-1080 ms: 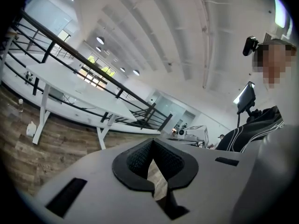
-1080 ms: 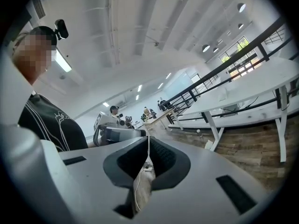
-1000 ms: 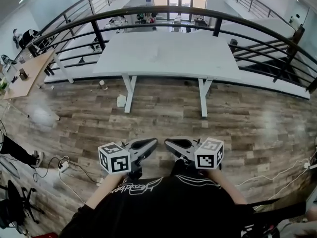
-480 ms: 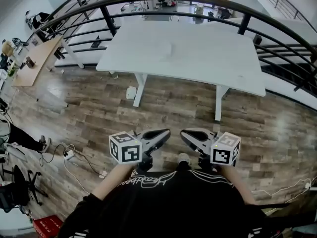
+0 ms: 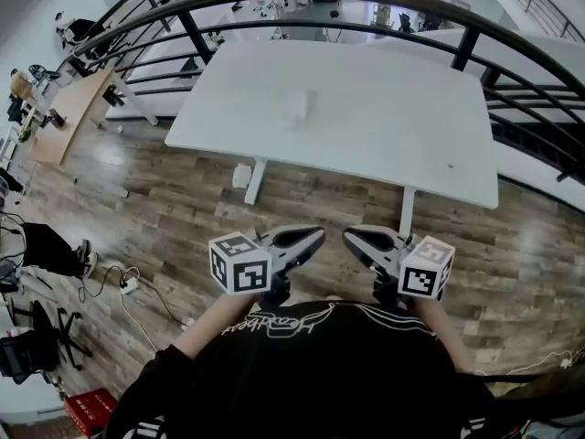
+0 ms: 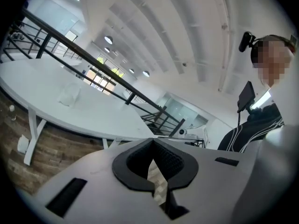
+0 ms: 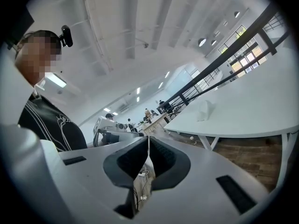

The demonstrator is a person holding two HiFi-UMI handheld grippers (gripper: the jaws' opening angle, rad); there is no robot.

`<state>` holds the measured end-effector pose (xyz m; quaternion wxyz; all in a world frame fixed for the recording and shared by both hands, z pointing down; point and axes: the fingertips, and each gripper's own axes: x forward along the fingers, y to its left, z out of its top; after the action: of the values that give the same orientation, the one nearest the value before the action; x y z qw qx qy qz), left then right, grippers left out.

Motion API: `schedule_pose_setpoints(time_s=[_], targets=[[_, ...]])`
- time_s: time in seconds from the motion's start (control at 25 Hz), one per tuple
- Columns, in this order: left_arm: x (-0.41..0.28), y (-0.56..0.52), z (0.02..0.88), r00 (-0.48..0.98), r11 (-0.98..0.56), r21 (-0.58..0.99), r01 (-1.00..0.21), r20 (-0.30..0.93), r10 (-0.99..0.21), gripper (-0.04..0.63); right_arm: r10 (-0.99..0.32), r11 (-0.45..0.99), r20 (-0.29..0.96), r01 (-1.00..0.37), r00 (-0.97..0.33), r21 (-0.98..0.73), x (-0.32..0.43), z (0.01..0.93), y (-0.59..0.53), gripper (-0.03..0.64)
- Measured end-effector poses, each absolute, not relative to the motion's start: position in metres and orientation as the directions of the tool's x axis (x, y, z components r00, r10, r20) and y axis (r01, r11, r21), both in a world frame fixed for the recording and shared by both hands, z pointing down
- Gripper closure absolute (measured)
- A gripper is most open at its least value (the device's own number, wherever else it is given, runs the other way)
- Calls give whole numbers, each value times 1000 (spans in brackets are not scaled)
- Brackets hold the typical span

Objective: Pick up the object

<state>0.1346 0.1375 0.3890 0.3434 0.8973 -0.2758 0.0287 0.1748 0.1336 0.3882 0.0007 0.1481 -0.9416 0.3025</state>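
Observation:
A small pale, whitish object (image 5: 298, 106) lies on the white table (image 5: 384, 126) ahead of me, left of the table's middle. It also shows as a pale lump (image 6: 70, 95) in the left gripper view and as a pale lump (image 7: 204, 110) in the right gripper view. My left gripper (image 5: 316, 236) and right gripper (image 5: 351, 236) are held close to my chest over the wooden floor, well short of the table. Each points forward with its tips together. Both are shut with nothing between the jaws (image 6: 152, 142) (image 7: 148, 140).
A black curved railing (image 5: 183, 12) runs behind and around the table. The table's white legs (image 5: 256, 181) stand on the plank floor. Cables and a power strip (image 5: 126, 284) lie at the left, with a black chair (image 5: 27, 350) and a red crate (image 5: 87, 410) beside them.
The view has moved toward the table, which now looks larger and nearer. Both grippers stay shut and side by side in front of my chest.

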Motion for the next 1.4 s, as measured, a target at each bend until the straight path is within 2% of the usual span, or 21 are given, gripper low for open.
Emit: schedule_pose_setpoints(time_s=[0.2, 0.44, 0.84, 1.4], targets=[[127, 126, 387, 819, -602, 573, -555, 253, -514, 588, -257, 773, 58, -241, -965, -587, 174, 389, 116, 598], [103, 102, 393, 777, -504, 637, -583, 257, -575, 588, -230, 769, 50, -213, -972, -602, 159, 393, 98, 598], [59, 24, 395, 806, -527, 664, -530, 203, -555, 588, -242, 779, 90, -249, -966, -575, 112, 392, 22, 598], [-28, -129, 386, 848, -567, 657, -496, 226, -479, 588, -315, 730, 131, -328, -940, -599, 20, 382, -121, 598]])
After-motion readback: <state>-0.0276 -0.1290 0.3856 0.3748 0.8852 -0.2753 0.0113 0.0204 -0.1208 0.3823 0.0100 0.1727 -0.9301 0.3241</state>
